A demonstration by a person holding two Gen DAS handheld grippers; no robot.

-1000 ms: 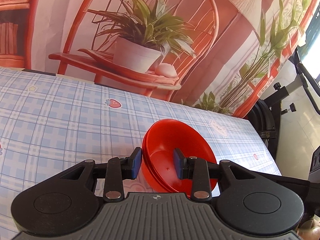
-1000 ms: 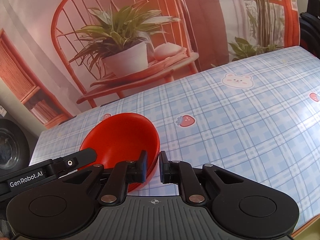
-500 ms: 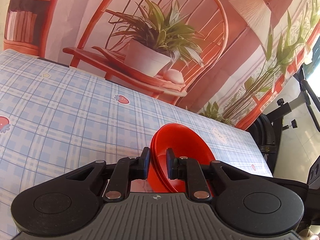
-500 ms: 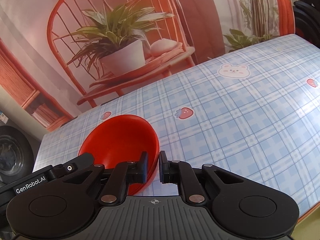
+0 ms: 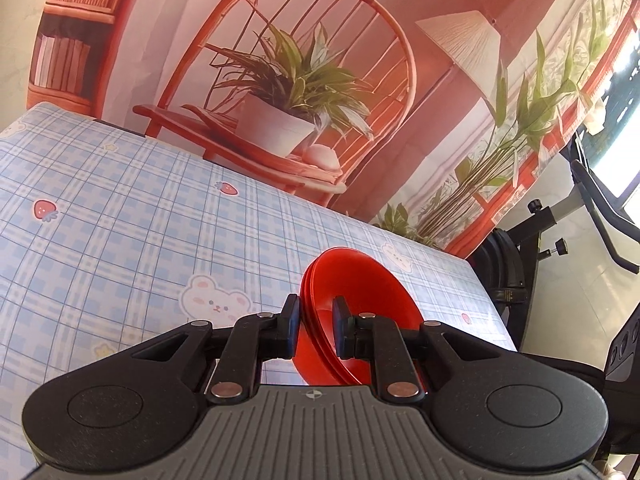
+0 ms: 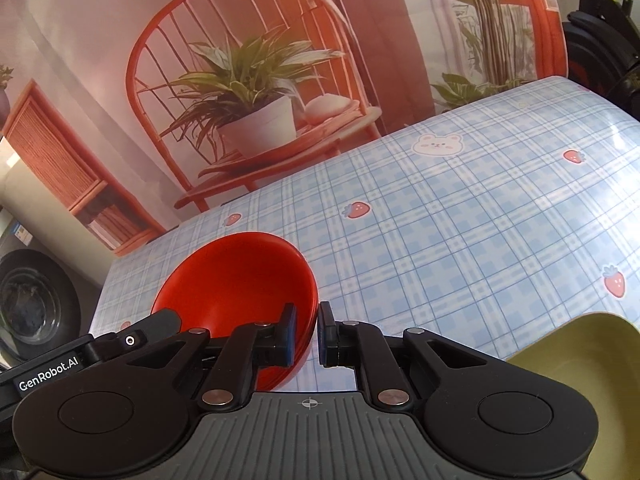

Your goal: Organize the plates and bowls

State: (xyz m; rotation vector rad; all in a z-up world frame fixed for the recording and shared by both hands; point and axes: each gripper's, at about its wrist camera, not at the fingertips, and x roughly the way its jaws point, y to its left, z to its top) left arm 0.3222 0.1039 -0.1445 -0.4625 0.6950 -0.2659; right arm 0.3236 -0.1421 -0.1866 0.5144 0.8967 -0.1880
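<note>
On the left, the left gripper (image 5: 316, 332) has its jaws closed down to a narrow gap around the rim of a stack of red bowls (image 5: 352, 300). One finger (image 5: 289, 330) sits against the outer wall and the other (image 5: 343, 332) inside the hollow, so the rim is pinched between them. Ridged lines along the near edge show several bowls nested together. The stack is tipped up on its side in that view, its open mouth facing right and toward the camera, over the blue checked tablecloth (image 5: 120, 240) with its bear and strawberry prints.

Moving right, the right gripper (image 6: 307, 334) grips the opposite side of the same red bowls (image 6: 236, 284). Its jaws are nearly closed, with only a thin slit left, and the bowl wall is clamped in it: the left finger (image 6: 289, 334) lies inside the bowl, the right finger (image 6: 327, 336) outside. From here the mouth opens upward and toward the camera, and the left gripper's dark body, marked GenRobot.AI, reaches in at the bowls' left side.

Farther right, at the lower corner, the edge of an olive-green bowl (image 6: 576, 352) shows partly behind the gripper body. A printed backdrop (image 6: 240, 80) of an orange chair and potted plant hangs behind the table.
</note>
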